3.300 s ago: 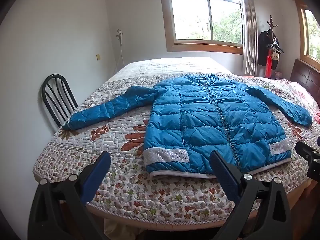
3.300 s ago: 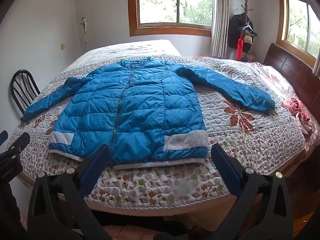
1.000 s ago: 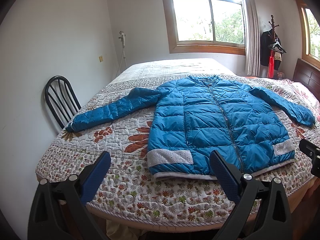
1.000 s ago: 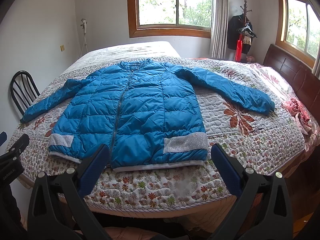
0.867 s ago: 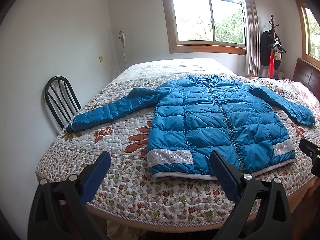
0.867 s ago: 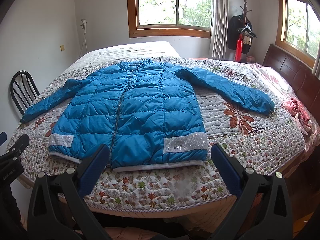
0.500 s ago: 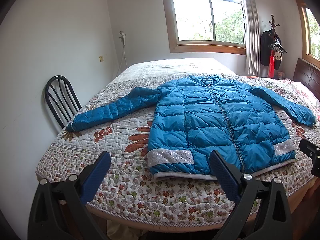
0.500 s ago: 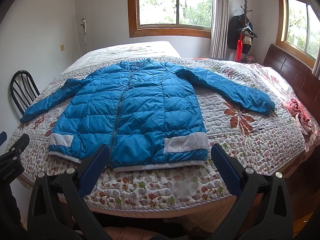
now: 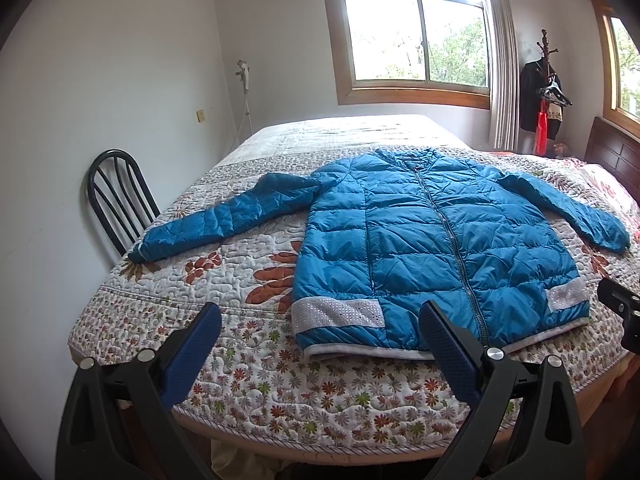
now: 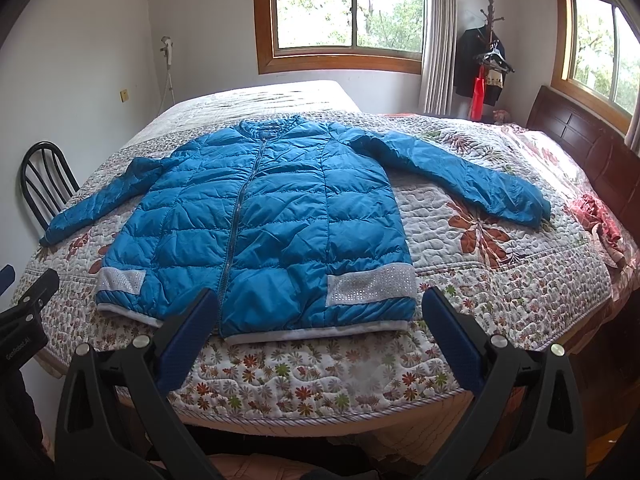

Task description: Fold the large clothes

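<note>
A blue quilted jacket (image 9: 432, 248) (image 10: 264, 220) lies flat and zipped on the bed, front up, hem towards me, both sleeves spread out to the sides. Its silver pocket bands sit near the hem. My left gripper (image 9: 320, 312) hangs open above the bed's near edge, in front of the jacket's left hem corner, holding nothing. My right gripper (image 10: 320, 298) is open too, just short of the hem's right half, touching nothing. Each gripper's body shows at the side edge of the other's view.
The bed's floral quilt (image 9: 224, 280) (image 10: 500, 280) spreads around the jacket. A black metal chair (image 9: 116, 200) (image 10: 44, 184) stands at the bed's left side by the wall. A dark wooden headboard (image 10: 580, 140) is on the right, a coat stand (image 10: 486, 52) in the far corner.
Both views have crept slightly closer to the bed since the earliest frames; over the last second nothing visibly moved. The jacket lies as before.
</note>
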Tool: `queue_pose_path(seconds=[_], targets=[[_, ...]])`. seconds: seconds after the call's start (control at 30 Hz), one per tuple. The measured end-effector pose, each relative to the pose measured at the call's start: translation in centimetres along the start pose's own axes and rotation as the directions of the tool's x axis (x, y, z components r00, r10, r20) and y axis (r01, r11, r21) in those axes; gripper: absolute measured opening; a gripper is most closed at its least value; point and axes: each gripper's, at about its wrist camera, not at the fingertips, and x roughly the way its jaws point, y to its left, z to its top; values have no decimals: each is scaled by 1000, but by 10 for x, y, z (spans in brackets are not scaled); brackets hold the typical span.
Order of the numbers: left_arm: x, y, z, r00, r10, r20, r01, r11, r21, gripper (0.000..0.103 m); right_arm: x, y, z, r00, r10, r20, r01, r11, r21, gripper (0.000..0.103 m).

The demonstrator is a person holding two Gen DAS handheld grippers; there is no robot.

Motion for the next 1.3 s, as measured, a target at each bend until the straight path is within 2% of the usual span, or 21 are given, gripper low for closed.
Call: queue_pose_path(seconds=[0.3, 0.5, 0.6, 0.73, 0.8, 0.87, 0.97, 1.03, 1.17, 1.2, 1.3], targets=[[11, -4, 3, 999, -39, -19, 39, 999, -13, 99, 11, -6, 3, 1000, 19, -8, -19, 1000, -1, 100], [28, -20, 18, 993, -107, -48, 109, 994, 23, 96, 23, -23, 18, 1000, 30, -5, -30, 999, -12, 100], [45, -33, 38, 986, -150, -78, 154, 987, 44, 96, 33, -48, 37, 1000, 13, -2, -13, 1000, 7, 100], [80, -60, 74, 977, -177, -121, 186, 980, 70, 96, 54, -110, 71, 1000, -18, 5, 17, 995, 96, 100], [104, -73, 91, 955, -245, -166, 256, 965, 49, 96, 70, -151, 87, 998, -62, 9, 60, 987, 151, 100], [133, -89, 108, 932, -286, -222, 299, 954, 25, 96, 91, -196, 101, 993, -118, -27, 121, 970, 209, 100], [173, -118, 130, 923, -264, -279, 284, 958, 31, 95, 126, -266, 114, 980, -164, -109, 191, 932, 309, 100], [197, -138, 145, 915, -267, -303, 285, 958, 17, 95, 149, -311, 118, 971, -166, -170, 218, 907, 361, 100], [240, -183, 170, 867, -328, -375, 349, 937, -14, 92, 191, -390, 114, 958, -118, -263, 234, 852, 469, 100], [249, -195, 175, 857, -339, -387, 360, 933, -20, 87, 202, -405, 112, 951, -107, -289, 241, 842, 482, 100], [277, -228, 187, 830, -366, -420, 391, 920, -29, 87, 228, -442, 101, 940, -92, -329, 263, 812, 521, 100]])
